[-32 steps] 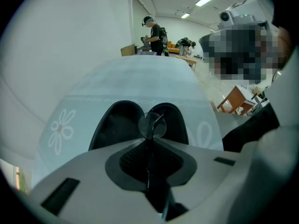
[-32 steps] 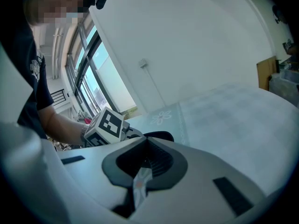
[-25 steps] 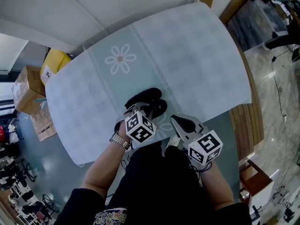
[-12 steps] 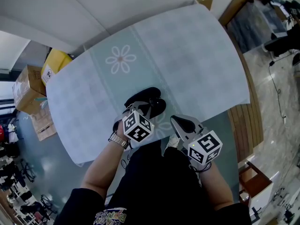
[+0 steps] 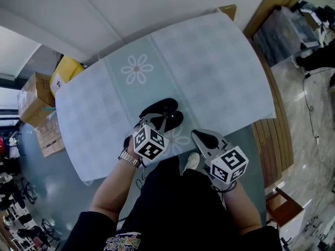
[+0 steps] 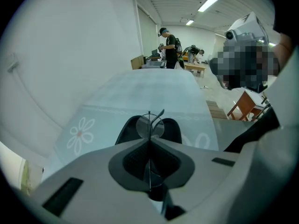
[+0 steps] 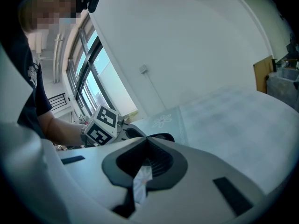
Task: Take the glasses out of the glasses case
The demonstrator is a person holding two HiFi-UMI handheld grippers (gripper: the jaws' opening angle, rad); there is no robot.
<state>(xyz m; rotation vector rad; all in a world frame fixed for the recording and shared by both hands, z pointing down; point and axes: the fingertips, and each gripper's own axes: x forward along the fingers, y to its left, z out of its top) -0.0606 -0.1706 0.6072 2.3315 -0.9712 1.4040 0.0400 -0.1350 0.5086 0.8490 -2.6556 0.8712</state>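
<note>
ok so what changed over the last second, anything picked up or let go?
Barely anything. The left gripper, shut on the glasses, drifted slightly to the person's left beside the open black glasses case. No new grab or release shows. The right gripper stayed shut and idle at the near edge of the table, and the case stayed put. The head camera shifted a little.
</note>
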